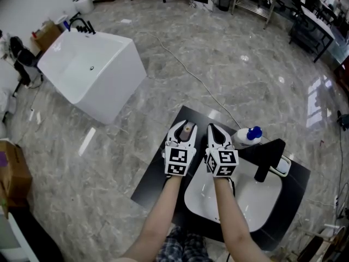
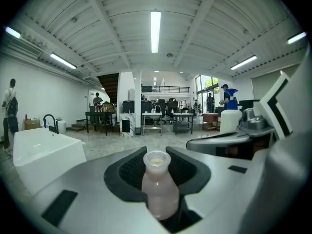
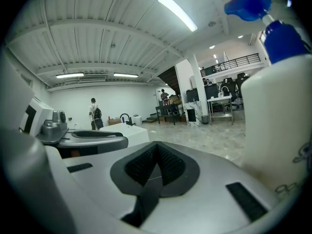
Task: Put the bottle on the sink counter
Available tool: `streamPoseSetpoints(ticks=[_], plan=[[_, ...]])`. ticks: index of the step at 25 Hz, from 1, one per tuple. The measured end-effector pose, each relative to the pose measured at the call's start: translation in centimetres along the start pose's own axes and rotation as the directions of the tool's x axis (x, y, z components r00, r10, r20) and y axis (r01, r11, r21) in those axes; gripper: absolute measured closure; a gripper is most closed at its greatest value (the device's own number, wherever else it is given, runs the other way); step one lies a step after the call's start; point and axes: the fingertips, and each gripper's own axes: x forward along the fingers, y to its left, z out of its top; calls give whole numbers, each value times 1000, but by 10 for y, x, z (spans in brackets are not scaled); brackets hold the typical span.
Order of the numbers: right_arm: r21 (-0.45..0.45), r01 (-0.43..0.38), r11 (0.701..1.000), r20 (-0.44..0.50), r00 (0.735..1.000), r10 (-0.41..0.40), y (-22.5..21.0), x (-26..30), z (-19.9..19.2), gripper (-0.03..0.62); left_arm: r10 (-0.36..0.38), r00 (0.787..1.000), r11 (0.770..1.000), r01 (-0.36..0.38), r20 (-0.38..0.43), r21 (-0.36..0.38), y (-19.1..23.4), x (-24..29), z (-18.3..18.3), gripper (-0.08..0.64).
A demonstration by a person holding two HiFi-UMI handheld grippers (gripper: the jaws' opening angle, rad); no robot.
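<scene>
A small pale pink bottle point(image 2: 157, 185) with a white rim stands upright between the jaws of my left gripper point(image 2: 157, 174), and the dark pads press its sides. From the head view its top point(image 1: 186, 129) shows between the white jaws of the left gripper point(image 1: 182, 131), above the far part of the black sink counter point(image 1: 154, 174). Just to the right, my right gripper point(image 1: 216, 132) has its jaws together with nothing in them; its pads point(image 3: 155, 167) meet in a closed line.
A white spray bottle with a blue head point(image 1: 248, 136) stands on the counter right of my right gripper, filling the right of that gripper's view point(image 3: 278, 106). A black faucet point(image 1: 268, 158) rises over the white basin point(image 1: 245, 201). A white freestanding tub point(image 1: 90, 70) sits far left.
</scene>
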Motion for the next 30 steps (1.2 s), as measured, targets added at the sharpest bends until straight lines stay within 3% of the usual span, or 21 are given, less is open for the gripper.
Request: streamPoseSetpoints(ticks=[6, 10, 14, 17, 28, 30], plan=[[5, -1, 1000, -3, 1000, 1, 1, -7, -2, 577, 12, 1000, 1000, -12, -19, 16, 1, 2, 1, 425], [6, -2, 1000, -3, 1000, 2, -1, -9, -1, 577, -2, 1000, 1000, 2, 1, -10, 0, 3, 3, 423], [1, -9, 1000, -1, 1000, 9, -2, -13, 2, 577, -19, 997, 999, 22, 73, -34, -2, -2, 20, 324], [-2, -11, 1000, 7, 1000, 11, 0, -15, 5, 577, -6, 993, 999, 10, 114, -36, 3, -12, 30, 292], [-8, -21, 1000, 29, 999, 22, 21, -57, 36, 577, 39, 992, 997, -29, 122, -78, 5, -64, 59, 293], [-9, -18, 1000, 37, 999, 18, 28, -77, 46, 577, 39, 992, 996, -28, 122, -88, 0, -84, 70, 327]])
